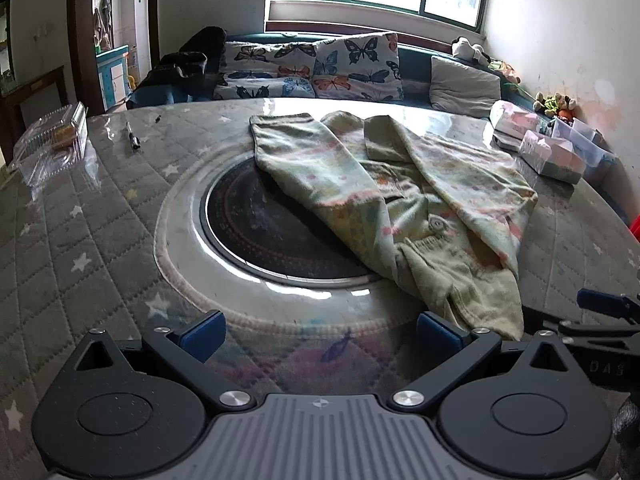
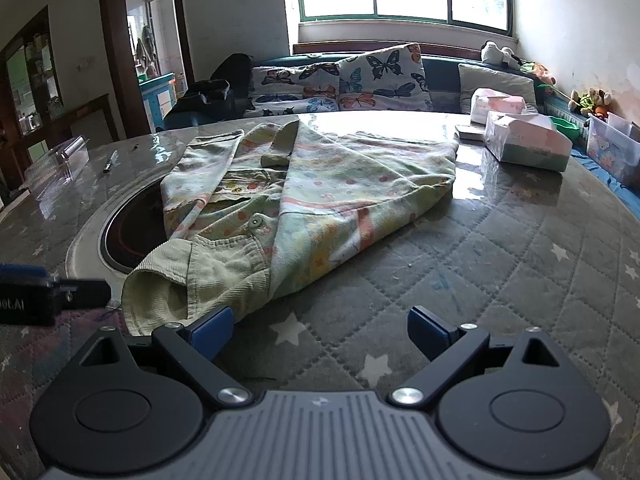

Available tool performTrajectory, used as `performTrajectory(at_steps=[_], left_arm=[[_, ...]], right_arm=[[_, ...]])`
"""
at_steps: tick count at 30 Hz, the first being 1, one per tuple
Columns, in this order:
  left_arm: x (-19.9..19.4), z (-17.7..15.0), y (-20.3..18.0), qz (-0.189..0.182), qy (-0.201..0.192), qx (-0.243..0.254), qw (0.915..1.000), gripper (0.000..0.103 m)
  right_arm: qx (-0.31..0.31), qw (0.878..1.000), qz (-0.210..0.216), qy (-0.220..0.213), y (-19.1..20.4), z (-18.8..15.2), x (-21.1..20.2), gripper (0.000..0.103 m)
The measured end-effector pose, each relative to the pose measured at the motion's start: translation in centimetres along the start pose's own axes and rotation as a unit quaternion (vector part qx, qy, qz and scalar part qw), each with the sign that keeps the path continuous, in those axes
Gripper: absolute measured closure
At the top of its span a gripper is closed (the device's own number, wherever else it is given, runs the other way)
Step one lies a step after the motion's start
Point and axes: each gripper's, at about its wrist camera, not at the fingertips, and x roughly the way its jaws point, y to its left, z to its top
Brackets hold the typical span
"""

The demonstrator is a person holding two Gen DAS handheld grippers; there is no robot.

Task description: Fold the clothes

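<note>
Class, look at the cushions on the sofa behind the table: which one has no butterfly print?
The plain grey cushion, the rightmost one, near the stuffed toys. The other two cushions carry colourful butterfly prints.

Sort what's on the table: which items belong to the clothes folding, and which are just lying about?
Belongs to the job:
- green patterned garment, sleeves already folded in
- left gripper, open
- right gripper, open

Just lying about:
- pen
- clear plastic container
- tissue packs
- butterfly cushions, behind the table
</note>
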Motion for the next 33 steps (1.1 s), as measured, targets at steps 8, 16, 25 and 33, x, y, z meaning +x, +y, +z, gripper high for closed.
performTrajectory(at_steps=[8,16,25,33], left_arm=[[1.1,2.5,0.3,0.004,-0.012,0.005,0.9999,0.000],[3.3,5.2,-0.1,0.000,-0.018,0.017,0.9997,0.000],[6.8,8.2,-1.1,-0.017,-0.025,0.026,0.9992,0.001],[10.3,10.6,-1.6,-0.031,-0.021,0.026,0.9990,0.011]], right_arm=[[-0.033,0.999,0.003,-0.005,0.5,2.1,0.6,0.008],[-0.051,0.998,0.016,-0.012,0.7,5.0,1.6,0.013],[-0.072,0.997,0.020,-0.006,0.1,9.5,5.9,0.029],[-0.071,0.997,0.033,-0.003,-0.9,14.7,11.9,0.040]])
